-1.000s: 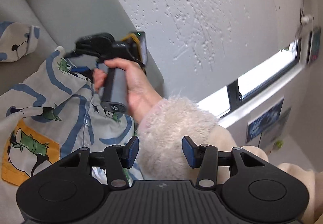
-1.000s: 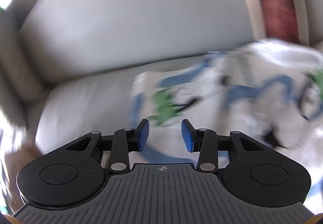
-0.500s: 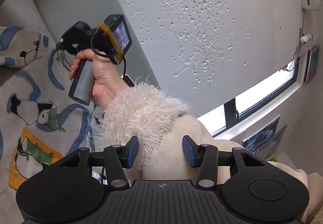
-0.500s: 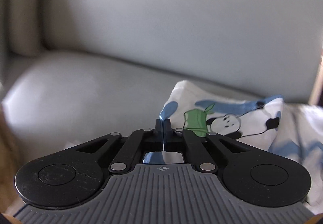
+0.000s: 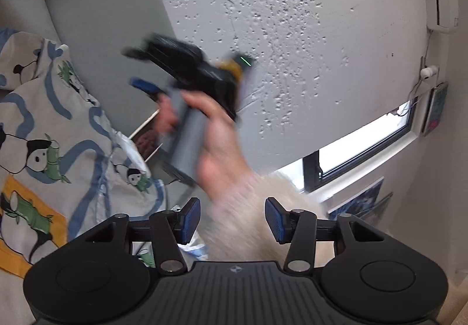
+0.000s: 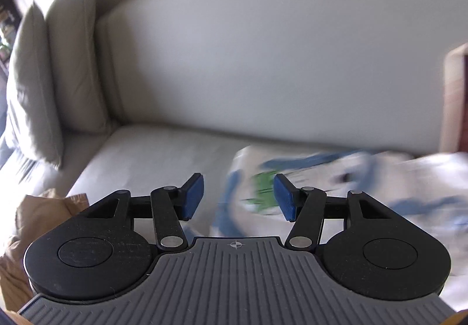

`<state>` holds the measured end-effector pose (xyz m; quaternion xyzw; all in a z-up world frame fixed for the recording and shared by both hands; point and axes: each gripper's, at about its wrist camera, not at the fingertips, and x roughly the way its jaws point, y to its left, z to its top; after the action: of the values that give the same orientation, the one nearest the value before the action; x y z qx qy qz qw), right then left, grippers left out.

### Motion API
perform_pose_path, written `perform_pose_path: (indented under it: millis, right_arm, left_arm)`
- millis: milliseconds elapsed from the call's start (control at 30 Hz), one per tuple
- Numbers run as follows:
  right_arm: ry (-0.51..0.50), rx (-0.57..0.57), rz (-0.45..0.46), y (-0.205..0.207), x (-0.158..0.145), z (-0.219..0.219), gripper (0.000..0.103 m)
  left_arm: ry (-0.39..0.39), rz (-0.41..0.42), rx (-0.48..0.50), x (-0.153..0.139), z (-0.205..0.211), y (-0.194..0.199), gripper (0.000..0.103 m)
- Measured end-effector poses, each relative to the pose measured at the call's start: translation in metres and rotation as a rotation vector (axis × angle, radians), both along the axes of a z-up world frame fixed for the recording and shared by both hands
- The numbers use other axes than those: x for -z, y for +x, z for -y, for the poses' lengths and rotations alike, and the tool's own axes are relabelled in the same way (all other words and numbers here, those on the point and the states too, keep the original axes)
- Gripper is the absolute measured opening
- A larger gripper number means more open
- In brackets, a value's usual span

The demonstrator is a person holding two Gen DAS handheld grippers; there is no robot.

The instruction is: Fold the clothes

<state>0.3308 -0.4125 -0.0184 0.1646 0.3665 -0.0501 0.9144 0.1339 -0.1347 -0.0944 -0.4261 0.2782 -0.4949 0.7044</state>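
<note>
Grey sofa (image 6: pixel 263 61) carries my panda-print garment (image 6: pixel 365 187); both left tool (image 5: pixel 232 219) and right tool (image 6: pixel 238 196) gape wide, empty.

White panda-print garment (image 6: pixel 365 187) lies on grey sofa seat (image 6: pixel 152 152), right side; grey cushions (image 6: pixel 49 67) at left end; tan cloth (image 6: pixel 35 222) front-left.

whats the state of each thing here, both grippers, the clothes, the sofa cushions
left gripper: open, empty, aimed at the wall
right gripper: open, empty, above the sofa seat
panda-print garment: unfolded, rumpled, lying on the sofa
sofa cushions: upright, leaning at the sofa's end
tan cloth: crumpled at the seat's edge
window: cannot tell if open
</note>
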Motion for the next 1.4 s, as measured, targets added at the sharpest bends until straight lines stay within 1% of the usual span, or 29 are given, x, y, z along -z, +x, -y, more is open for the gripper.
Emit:
perform_pose_path:
  millis: [67,167,300,367,433,467,500,567,600,633,700,733,767,800,867,933,967,1000,1033,1100,1133,1167,1200,1267,1300,1367,1400]
  right_arm:
    - [-0.035,0.055,0.062,-0.055,-0.039,0.025,0.059]
    - [-0.065,0.146,0.162,-0.149,-0.098,0.065,0.062]
    - [-0.094,0.273,0.297,-0.271,-0.170,0.109,0.063]
    - [-0.099,0.317,0.372,-0.328,-0.197,0.120,0.063]
    - [-0.101,0.359,0.448,-0.383,-0.223,0.129,0.071]
    - [-0.100,0.380,0.476,-0.409,-0.234,0.130,0.073]
    - [-0.096,0.400,0.488,-0.432,-0.241,0.129,0.077]
    - [-0.097,0.429,0.486,-0.473,-0.245,0.127,0.079]
    - [-0.098,0.445,0.469,-0.489,-0.241,0.127,0.083]
    - [-0.097,0.464,0.438,-0.503,-0.231,0.129,0.088]
    - [-0.090,0.499,0.372,-0.529,-0.210,0.133,0.088]
    - [-0.072,0.513,0.331,-0.538,-0.192,0.138,0.088]
    - [-0.048,0.521,0.284,-0.543,-0.165,0.146,0.088]
    - [-0.022,0.531,0.235,-0.546,-0.141,0.152,0.086]
    - [0.017,0.553,0.141,-0.547,-0.100,0.161,0.077]
    - [0.012,0.554,0.087,-0.540,-0.065,0.164,0.047]
    - [-0.002,0.544,0.070,-0.533,-0.052,0.163,0.040]
    - [-0.016,0.534,0.053,-0.527,-0.039,0.161,0.029]
    - [-0.020,0.516,0.051,-0.519,-0.031,0.159,0.028]
    - [0.005,0.478,0.093,-0.498,-0.028,0.156,0.029]
    - [0.010,0.470,0.107,-0.486,-0.030,0.153,0.033]
    - [-0.012,0.456,0.107,-0.472,-0.031,0.149,0.039]
    - [-0.067,0.435,0.092,-0.456,-0.032,0.144,0.051]
    - [-0.188,0.388,0.051,-0.425,-0.032,0.133,0.051]
    - [-0.267,0.354,0.014,-0.409,-0.029,0.126,0.051]
    - [-0.436,0.293,-0.047,-0.378,-0.020,0.114,0.049]
    - [-0.538,0.258,-0.080,-0.361,-0.012,0.108,0.053]
  left_arm:
    - [0.005,0.023,-0.014,-0.007,-0.002,-0.005,0.046]
    - [0.057,0.089,-0.070,-0.025,-0.003,-0.017,0.046]
    - [0.046,0.136,-0.096,-0.056,-0.011,-0.040,0.046]
    - [0.048,0.167,-0.109,-0.073,-0.014,-0.053,0.049]
    - [0.051,0.183,-0.108,-0.090,-0.018,-0.066,0.049]
    - [0.062,0.190,-0.102,-0.097,-0.020,-0.073,0.050]
    - [0.089,0.198,-0.091,-0.104,-0.022,-0.080,0.050]
    - [0.153,0.215,-0.069,-0.117,-0.024,-0.095,0.053]
    - [0.214,0.225,-0.049,-0.119,-0.024,-0.104,0.054]
    - [0.291,0.234,-0.023,-0.120,-0.019,-0.110,0.057]
    - [0.452,0.250,0.031,-0.120,-0.009,-0.122,0.060]
    - [0.539,0.260,0.057,-0.115,-0.001,-0.128,0.060]
    - [0.614,0.272,0.079,-0.107,0.006,-0.135,0.060]
    - [0.673,0.284,0.097,-0.098,0.013,-0.141,0.060]
    - [0.748,0.282,0.134,-0.076,0.022,-0.152,0.060]
    - [0.798,0.252,0.153,-0.054,0.029,-0.160,0.060]
    - [0.819,0.238,0.157,-0.045,0.032,-0.163,0.060]
    - [0.834,0.227,0.157,-0.037,0.033,-0.166,0.060]
    - [0.847,0.216,0.159,-0.030,0.035,-0.167,0.060]
    - [0.873,0.190,0.174,-0.020,0.039,-0.168,0.059]
    - [0.885,0.173,0.189,-0.014,0.040,-0.168,0.059]
    - [0.896,0.158,0.203,-0.010,0.039,-0.169,0.058]
    - [0.904,0.145,0.217,-0.008,0.037,-0.171,0.058]
    - [0.895,0.124,0.238,-0.002,0.029,-0.172,0.058]
    - [0.875,0.105,0.251,0.000,0.024,-0.171,0.058]
    - [0.798,0.024,0.303,0.007,0.017,-0.170,0.058]
    - [0.757,-0.015,0.330,0.010,0.016,-0.169,0.058]
